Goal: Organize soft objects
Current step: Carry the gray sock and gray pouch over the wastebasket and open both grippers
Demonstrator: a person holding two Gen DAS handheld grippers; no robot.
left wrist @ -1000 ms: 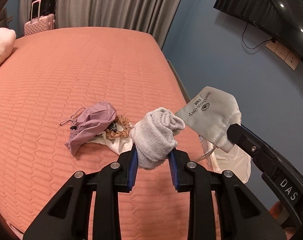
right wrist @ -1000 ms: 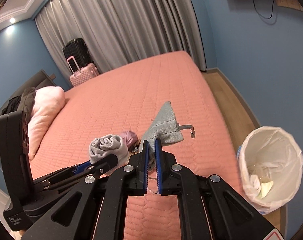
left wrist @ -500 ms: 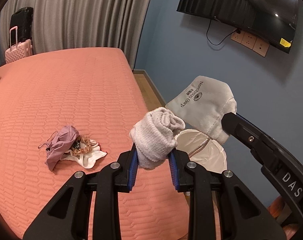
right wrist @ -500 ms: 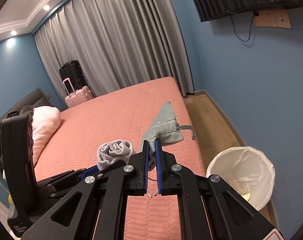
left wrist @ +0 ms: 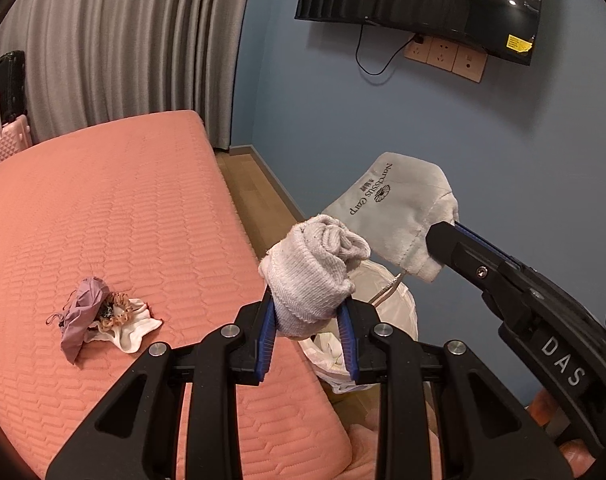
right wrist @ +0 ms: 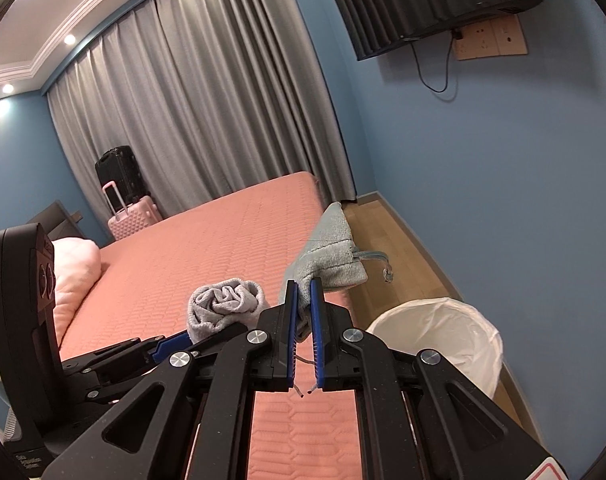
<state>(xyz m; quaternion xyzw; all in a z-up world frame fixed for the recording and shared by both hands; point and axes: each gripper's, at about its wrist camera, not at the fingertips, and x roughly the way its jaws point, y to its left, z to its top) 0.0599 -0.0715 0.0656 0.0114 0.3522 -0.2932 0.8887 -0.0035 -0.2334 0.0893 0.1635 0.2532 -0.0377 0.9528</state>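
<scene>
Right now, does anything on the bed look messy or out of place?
Yes: a purple drawstring pouch, a brown scrunchie and a white cloth lie jumbled in one overlapping heap on the salmon quilted bedspread.

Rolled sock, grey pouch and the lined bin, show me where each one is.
rolled sock [left wrist: 309, 280]: left wrist view, on its ribbed cuff above the jaws.
grey pouch [left wrist: 395, 216]: left wrist view, on the printed face.
lined bin [right wrist: 443, 332]: right wrist view, on the white liner inside.
</scene>
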